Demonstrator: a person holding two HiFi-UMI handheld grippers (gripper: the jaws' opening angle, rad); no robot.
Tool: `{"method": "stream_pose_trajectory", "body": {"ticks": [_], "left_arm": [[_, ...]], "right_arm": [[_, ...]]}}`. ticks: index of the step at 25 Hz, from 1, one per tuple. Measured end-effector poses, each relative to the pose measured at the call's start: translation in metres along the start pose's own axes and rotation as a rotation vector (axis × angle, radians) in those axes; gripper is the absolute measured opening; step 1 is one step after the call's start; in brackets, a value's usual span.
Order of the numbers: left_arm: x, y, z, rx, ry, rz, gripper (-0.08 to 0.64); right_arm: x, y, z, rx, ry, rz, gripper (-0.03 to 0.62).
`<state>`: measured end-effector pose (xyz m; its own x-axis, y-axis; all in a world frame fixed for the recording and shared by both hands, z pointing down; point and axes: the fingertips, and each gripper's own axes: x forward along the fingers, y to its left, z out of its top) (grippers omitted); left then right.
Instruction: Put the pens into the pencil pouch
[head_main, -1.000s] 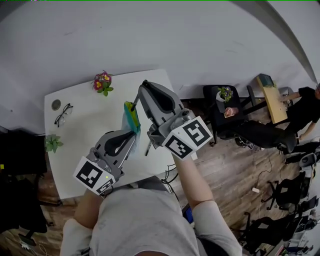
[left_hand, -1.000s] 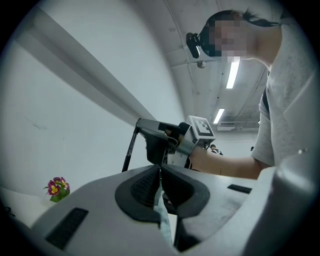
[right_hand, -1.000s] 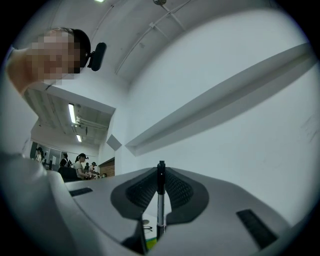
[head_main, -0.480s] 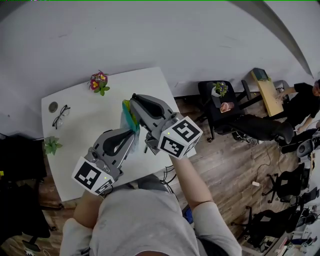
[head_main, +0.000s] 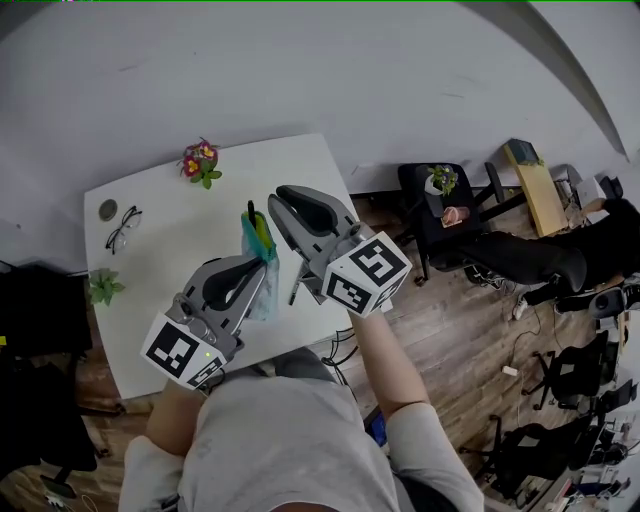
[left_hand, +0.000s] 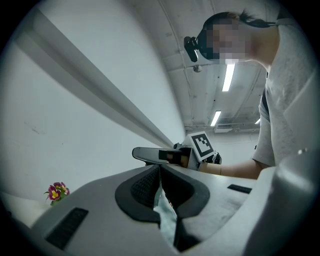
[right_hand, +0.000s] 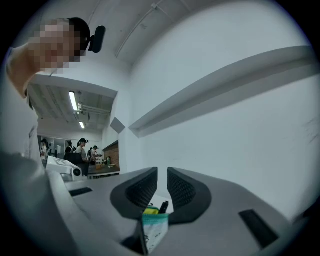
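Observation:
In the head view my left gripper (head_main: 262, 264) is shut on the side of a translucent teal pencil pouch (head_main: 257, 240), holding it upright above the white table (head_main: 170, 250). A black pen tip (head_main: 250, 210) and a yellow-green pen (head_main: 263, 228) stick out of its mouth. My right gripper (head_main: 277, 205) hovers beside the pouch top, jaws slightly apart and empty. A dark pen (head_main: 294, 288) lies on the table between the grippers. The right gripper view shows its own jaws (right_hand: 162, 172) parted above the pouch (right_hand: 154, 231) and the pen tip (right_hand: 163, 206). The left gripper (left_hand: 160, 169) pinches pouch fabric (left_hand: 165, 216).
Glasses (head_main: 125, 228) and a round disc (head_main: 108, 210) lie at the table's left. A flower pot (head_main: 198, 162) stands at its back edge, a small green plant (head_main: 102, 288) at the left edge. Dark chairs (head_main: 470, 230) and a person (head_main: 612, 225) are right of the table.
My right gripper brought a pen down into the pouch mouth, let go of it and drew back slightly. The left gripper kept holding the pouch.

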<state>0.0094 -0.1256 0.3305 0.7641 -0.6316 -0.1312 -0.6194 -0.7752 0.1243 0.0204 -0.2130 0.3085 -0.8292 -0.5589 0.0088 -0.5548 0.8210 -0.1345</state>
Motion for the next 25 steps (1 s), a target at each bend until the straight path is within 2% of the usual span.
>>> {"method": "stream_pose_trajectory", "body": {"ticks": [5,13,18,25], "left_arm": [[-0.006,0.009,0.003,0.008,-0.005,0.047,0.034],[-0.019,0.027,0.000,0.004,-0.007,0.167,0.034],[-0.023,0.034,-0.002,0.004,-0.012,0.238,0.034],[-0.026,0.040,-0.007,-0.001,-0.010,0.323,0.034]], "right_arm": [[-0.006,-0.021,-0.025,-0.094,0.113,-0.039,0.061],[-0.016,-0.041,-0.118,-0.268,0.415,-0.002,0.061],[-0.025,-0.043,-0.165,-0.415,0.582,0.117,0.061],[-0.053,-0.034,-0.233,-0.631,0.814,0.379,0.061]]}}
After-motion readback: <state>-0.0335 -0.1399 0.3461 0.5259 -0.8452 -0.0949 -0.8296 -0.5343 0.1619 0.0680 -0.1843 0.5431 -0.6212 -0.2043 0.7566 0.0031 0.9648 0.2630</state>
